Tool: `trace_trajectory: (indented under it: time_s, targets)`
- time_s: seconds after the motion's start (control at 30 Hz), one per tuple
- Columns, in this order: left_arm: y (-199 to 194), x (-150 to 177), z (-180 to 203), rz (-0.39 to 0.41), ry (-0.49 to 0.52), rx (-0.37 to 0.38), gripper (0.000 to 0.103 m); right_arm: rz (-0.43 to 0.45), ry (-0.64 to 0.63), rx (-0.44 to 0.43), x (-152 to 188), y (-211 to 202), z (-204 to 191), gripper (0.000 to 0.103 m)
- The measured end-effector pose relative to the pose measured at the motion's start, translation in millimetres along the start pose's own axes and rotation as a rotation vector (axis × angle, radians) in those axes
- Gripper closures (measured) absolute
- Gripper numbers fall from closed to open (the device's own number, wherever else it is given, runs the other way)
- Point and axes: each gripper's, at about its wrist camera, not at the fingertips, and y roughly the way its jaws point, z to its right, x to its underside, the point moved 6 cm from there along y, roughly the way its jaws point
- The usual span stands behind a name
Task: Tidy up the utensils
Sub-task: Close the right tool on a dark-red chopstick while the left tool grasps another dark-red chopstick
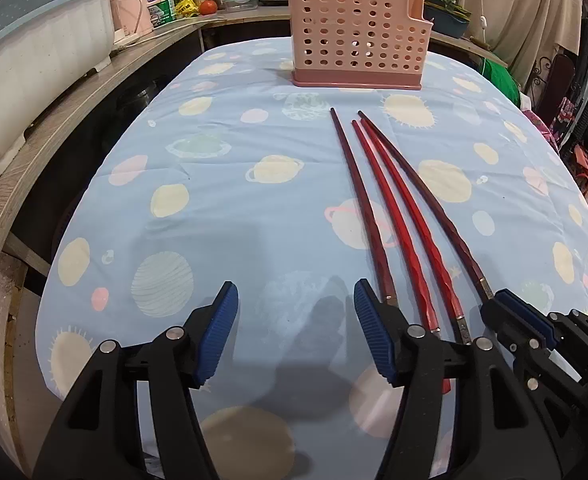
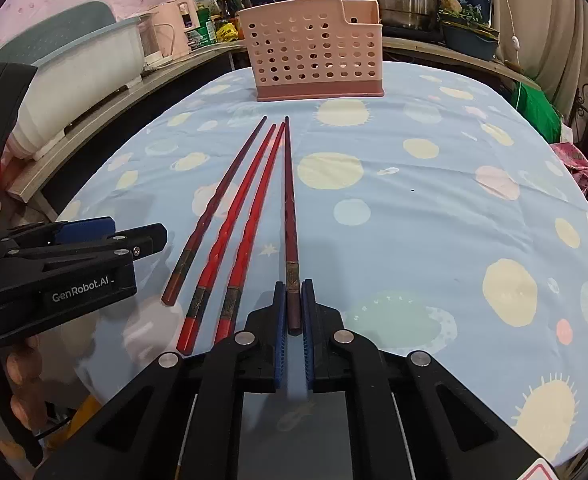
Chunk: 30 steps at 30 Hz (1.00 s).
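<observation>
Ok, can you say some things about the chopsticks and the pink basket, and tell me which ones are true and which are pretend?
1. Four chopsticks lie on the tablecloth. True.
2. The right gripper is closed around the end of the rightmost chopstick. True.
3. The left gripper is squeezing a chopstick. False: its jaws are wide apart with only cloth between them.
4. The pink basket lies tipped on its side. False: it stands upright at the far end of the table.
5. The two bright red chopsticks lie between the two darker ones. True.
6. Chopsticks already stick out of the pink basket. False: none show in it.
</observation>
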Motion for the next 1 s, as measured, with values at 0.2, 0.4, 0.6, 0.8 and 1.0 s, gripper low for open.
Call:
trace_trajectory:
  time_s: [0.2,0.4,0.6,0.8,1.0]
  targets:
    - [-0.3,3.5,7.3,-0.007,0.012,0.024,0.045,0.009,0.024,0.007,2.0,-2.0,4.3,0.096]
    - [0.5,6.5,15.0,-0.011,0.027,0.038,0.044,0.011,0.059,-0.001,2.2,-3.1,12.0,0.096]
    - [-1.7,6.6,18.6,-0.008,0.023,0.046,0.044,0.011,0.067,-0.008,2.2,-2.9,12.0,0.096]
    - [-6.7,3.6,22.9,0.007,0.02,0.068,0.044,0.011,0.076,-0.016,2.3,-3.2,13.4,0.096]
    - [-0.5,9.4,30.8,-0.019,0.033,0.078,0.044,0.011,0.077,-0.016,2.5,-3.4,13.4,0.096]
